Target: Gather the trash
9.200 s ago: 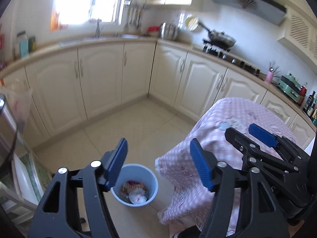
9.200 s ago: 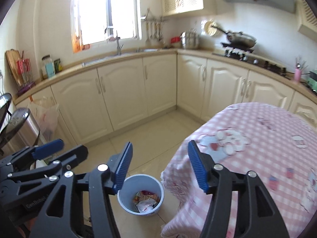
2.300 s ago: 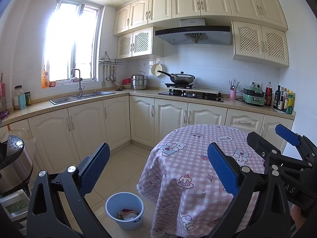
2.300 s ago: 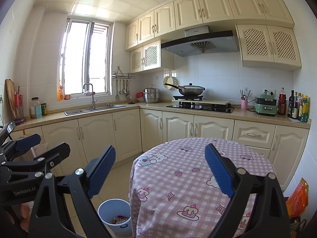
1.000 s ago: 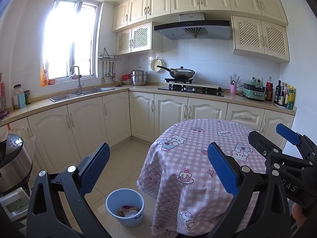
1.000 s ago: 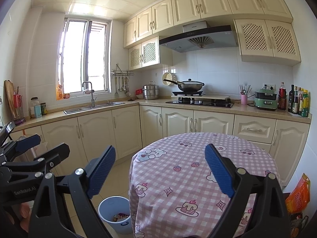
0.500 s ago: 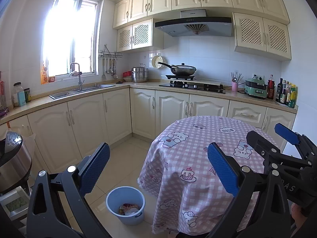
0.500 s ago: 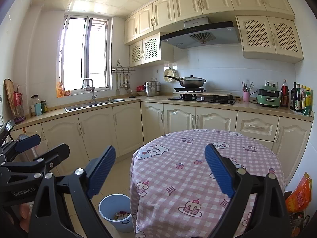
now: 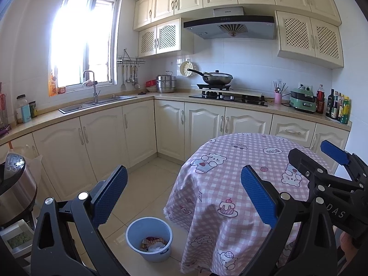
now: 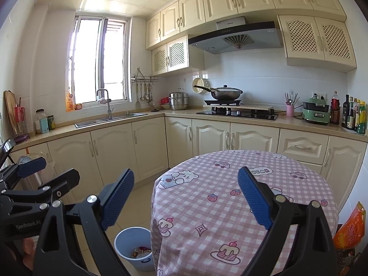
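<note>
A light blue bin (image 9: 149, 238) stands on the tiled floor left of the round table, with crumpled wrappers (image 9: 153, 245) inside it. The right wrist view shows the same bin (image 10: 128, 246) partly behind the tablecloth. My left gripper (image 9: 184, 196) is open and empty, held well above the floor. My right gripper (image 10: 185, 196) is open and empty too, over the near edge of the table (image 10: 230, 197), which wears a pink checked cloth with cartoon prints. Each view catches the other gripper at its edge: the right one (image 9: 333, 172) and the left one (image 10: 39, 179).
Cream cabinets (image 9: 103, 142) and a counter with a sink (image 9: 96, 102) and a hob with a wok (image 9: 217, 78) line the walls. A steel cooker (image 9: 13, 184) stands at far left. An orange snack bag (image 10: 350, 226) sits right of the table.
Over nine seconds both grippers rose from looking down at the bin to a level view of the kitchen. In the last second the view shifted only slightly; both stayed open.
</note>
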### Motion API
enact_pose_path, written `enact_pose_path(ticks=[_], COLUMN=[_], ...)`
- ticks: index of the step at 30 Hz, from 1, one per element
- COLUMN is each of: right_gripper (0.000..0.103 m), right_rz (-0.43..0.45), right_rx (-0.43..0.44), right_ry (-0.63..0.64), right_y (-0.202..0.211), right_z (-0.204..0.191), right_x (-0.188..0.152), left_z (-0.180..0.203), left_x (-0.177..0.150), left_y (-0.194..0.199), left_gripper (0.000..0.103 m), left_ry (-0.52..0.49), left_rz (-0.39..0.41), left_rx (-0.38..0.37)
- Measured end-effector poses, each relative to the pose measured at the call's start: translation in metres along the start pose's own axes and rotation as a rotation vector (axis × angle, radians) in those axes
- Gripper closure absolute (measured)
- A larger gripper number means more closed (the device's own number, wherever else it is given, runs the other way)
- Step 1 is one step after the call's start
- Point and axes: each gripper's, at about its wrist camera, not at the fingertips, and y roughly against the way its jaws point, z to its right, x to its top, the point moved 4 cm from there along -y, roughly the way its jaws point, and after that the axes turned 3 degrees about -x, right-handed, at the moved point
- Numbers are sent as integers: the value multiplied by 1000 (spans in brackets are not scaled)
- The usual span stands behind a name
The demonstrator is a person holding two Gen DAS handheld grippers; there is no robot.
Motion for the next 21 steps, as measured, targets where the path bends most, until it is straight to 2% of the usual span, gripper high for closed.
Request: enact_pose_path(ticks=[15,19,21], right_gripper=[13,13,13], right_rz=[-70,-129,-162], right_rx=[33,52,22], right_ry=[-18,-32,-22], right_y=[-57,-82,-99], right_z=[2,17,36], right_x=[-7,-13,-15], left_z=[-14,-22,-27], left_x=[-3,-11,-18], left_y=[-45,-61,-72], left_gripper=[7,7,8], left_ry=[11,26,25], left_rz=[-60,-97,-130], left_rx=[25,39,58])
